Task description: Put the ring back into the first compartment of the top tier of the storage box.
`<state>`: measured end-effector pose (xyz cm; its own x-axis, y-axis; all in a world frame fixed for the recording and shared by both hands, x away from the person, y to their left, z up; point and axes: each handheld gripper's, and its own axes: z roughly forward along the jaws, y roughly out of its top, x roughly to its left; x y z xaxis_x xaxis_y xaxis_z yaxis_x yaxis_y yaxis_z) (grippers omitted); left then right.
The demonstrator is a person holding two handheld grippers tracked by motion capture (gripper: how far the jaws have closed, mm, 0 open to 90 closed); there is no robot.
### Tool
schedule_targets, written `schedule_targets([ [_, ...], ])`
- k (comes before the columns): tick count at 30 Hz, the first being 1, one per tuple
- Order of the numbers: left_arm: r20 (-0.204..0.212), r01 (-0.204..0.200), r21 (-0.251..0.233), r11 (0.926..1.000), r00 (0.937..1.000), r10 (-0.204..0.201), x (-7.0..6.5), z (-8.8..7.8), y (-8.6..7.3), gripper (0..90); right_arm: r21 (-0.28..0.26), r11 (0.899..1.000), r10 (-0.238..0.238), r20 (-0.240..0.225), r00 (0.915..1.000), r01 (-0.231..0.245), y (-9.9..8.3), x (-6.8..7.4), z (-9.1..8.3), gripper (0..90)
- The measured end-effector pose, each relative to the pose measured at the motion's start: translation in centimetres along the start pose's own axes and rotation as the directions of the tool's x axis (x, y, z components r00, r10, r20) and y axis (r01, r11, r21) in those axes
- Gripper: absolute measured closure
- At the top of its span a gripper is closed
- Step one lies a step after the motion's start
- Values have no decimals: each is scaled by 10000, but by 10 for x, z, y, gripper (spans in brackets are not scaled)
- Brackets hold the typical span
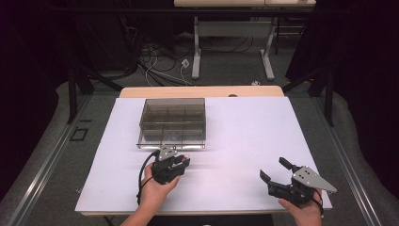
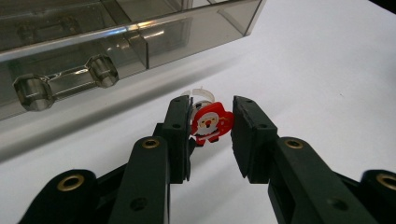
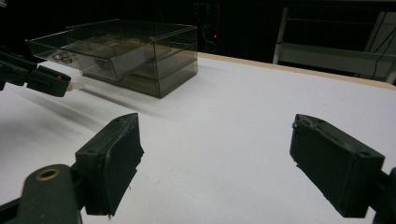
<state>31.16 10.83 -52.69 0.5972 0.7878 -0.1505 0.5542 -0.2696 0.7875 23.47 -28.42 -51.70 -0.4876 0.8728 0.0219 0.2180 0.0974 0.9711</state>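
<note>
White table top (image 1: 244,141), dark rm, cables (image 1: 160,61) behind.

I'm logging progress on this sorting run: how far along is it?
Done: the Santa ring sits in the left gripper, jaws shut on it. In hand: it is held just before the smoky organizer box, whose drawer looks pulled out. Left: placing it in a compartment. The right gripper waits open.
</note>
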Motion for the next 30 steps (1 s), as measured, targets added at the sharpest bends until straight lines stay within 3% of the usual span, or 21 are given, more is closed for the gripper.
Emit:
schedule_targets([
  [13,220,-49,-391,9992,9997,57,-6,-12,4,685,28,10000,-12,7,10000,12,0,0,0,159],
  [30,229,-36,-940,9956,9997,58,-3,-29,10,686,41,10000,-5,12,10000,5,0,0,0,159],
])
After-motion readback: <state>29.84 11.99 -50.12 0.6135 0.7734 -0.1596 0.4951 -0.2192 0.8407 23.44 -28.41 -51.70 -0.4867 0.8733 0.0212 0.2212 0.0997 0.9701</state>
